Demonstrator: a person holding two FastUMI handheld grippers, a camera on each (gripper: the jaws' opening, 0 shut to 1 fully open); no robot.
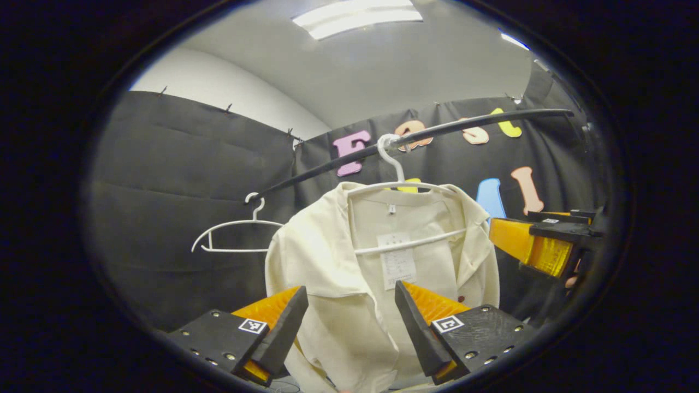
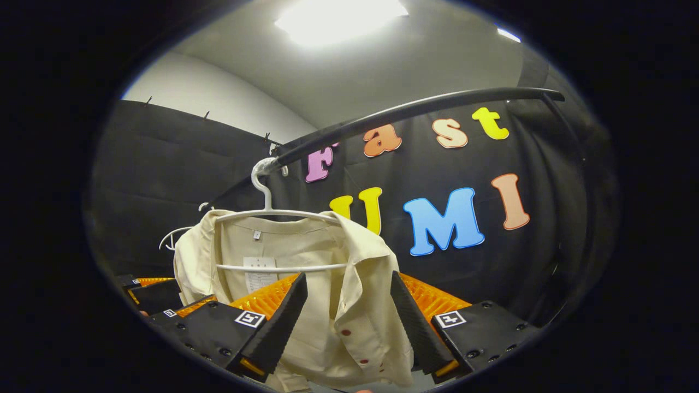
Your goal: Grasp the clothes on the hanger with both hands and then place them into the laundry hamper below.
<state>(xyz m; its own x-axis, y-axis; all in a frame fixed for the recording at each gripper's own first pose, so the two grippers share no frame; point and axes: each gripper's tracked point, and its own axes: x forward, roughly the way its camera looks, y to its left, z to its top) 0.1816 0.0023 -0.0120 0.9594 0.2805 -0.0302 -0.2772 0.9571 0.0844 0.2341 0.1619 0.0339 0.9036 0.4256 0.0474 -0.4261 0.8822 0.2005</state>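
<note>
Left gripper (image 1: 349,311), left gripper view: the two fingers are spread wide, pinching nothing; the cream cotton shirt (image 1: 333,273) hangs just beyond the gap between them, and contact cannot be told. The shirt, with open collar, sewn-in label and a paper tag, hangs on a white plastic hanger (image 1: 407,218) hooked over a black metal rail (image 1: 437,131) that slants up to the right. To the left on the same rail hangs an empty white plastic hanger (image 1: 235,232), well apart from the shirt. At far right the right gripper (image 1: 538,245) sits near the shirt's shoulder.

Right gripper (image 2: 349,311), right gripper view: fingers likewise spread wide, gripping nothing, with the shirt's right front edge and its red buttons (image 2: 345,332) in line with the gap. At lower left the left gripper (image 2: 158,297) is partly visible, near the shirt's left side.
</note>
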